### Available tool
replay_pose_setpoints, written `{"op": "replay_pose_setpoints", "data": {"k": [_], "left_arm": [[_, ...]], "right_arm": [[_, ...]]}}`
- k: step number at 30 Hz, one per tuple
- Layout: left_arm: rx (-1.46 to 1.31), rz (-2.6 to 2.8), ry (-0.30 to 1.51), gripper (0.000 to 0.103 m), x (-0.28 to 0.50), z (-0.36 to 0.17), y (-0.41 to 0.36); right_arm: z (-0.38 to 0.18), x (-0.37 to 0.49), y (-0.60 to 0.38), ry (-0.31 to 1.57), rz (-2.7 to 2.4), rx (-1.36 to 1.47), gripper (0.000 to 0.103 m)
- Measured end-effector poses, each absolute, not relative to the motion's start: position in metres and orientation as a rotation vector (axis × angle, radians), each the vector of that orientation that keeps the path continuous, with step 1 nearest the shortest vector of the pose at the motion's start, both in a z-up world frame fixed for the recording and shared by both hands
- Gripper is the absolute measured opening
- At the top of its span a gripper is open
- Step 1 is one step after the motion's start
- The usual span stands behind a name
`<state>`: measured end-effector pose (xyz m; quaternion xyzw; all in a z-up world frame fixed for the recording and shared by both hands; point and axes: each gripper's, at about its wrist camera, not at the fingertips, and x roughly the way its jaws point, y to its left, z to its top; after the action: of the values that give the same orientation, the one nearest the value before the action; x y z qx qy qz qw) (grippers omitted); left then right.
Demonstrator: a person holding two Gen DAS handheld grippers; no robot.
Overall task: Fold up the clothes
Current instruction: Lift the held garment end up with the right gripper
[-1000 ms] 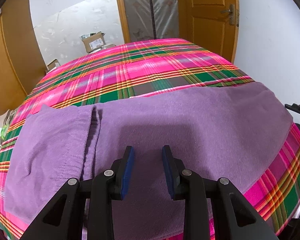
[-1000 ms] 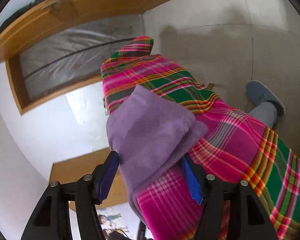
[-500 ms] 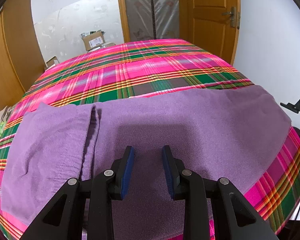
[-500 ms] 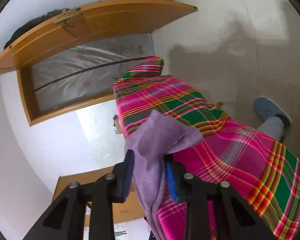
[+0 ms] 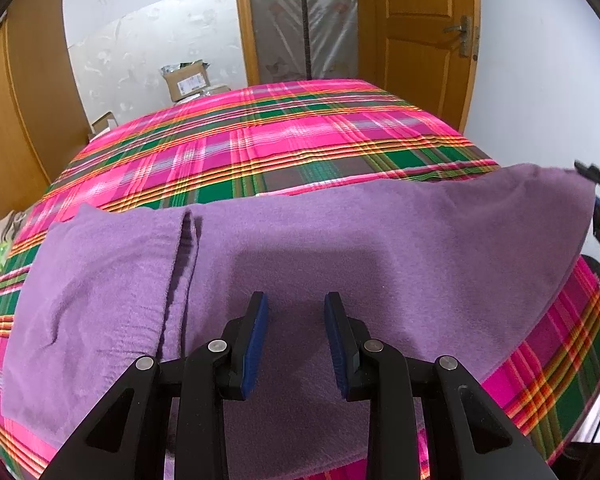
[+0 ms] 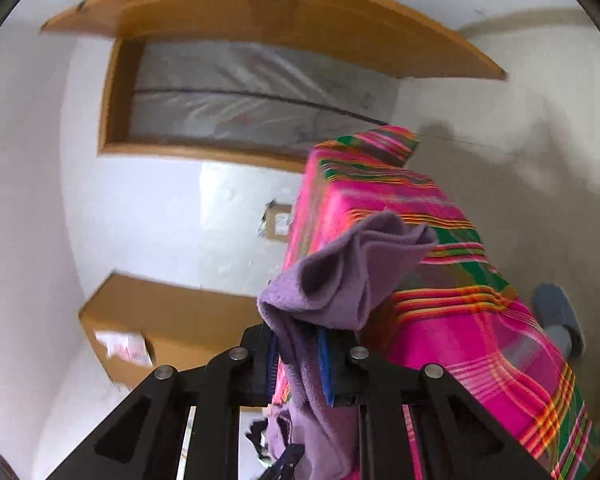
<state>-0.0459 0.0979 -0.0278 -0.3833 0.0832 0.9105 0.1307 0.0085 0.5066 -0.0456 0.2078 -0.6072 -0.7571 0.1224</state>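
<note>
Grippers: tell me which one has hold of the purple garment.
The right gripper: its jaws are shut on a bunched edge of the purple garment. The left gripper is open above the cloth, pinching nothing.

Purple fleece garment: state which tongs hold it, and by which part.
The right tongs are shut on the purple fleece garment at a bunched edge. The left tongs are open above it, holding nothing.

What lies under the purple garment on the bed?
The purple garment lies on the plaid bedsheet, which shows around its edges. Whatever is beneath its middle is covered and cannot be seen.
</note>
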Motion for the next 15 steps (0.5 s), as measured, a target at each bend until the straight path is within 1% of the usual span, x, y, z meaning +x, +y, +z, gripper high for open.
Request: {"op": "replay_pose_setpoints", "data": {"k": [7,15], "left_arm": [[-1.080,2.642,0.210,0.030,-0.041,-0.022,0.093],[-1.034,2.657,0.138,0.030,-0.034,-0.014,0.077]], "right_arm": [[0.000,-0.015,0.462,-1.468,-2.244,0.653,0.018],[0.016,-0.038,0.395,-1.243,-2.186,0.782,0.018]]}}
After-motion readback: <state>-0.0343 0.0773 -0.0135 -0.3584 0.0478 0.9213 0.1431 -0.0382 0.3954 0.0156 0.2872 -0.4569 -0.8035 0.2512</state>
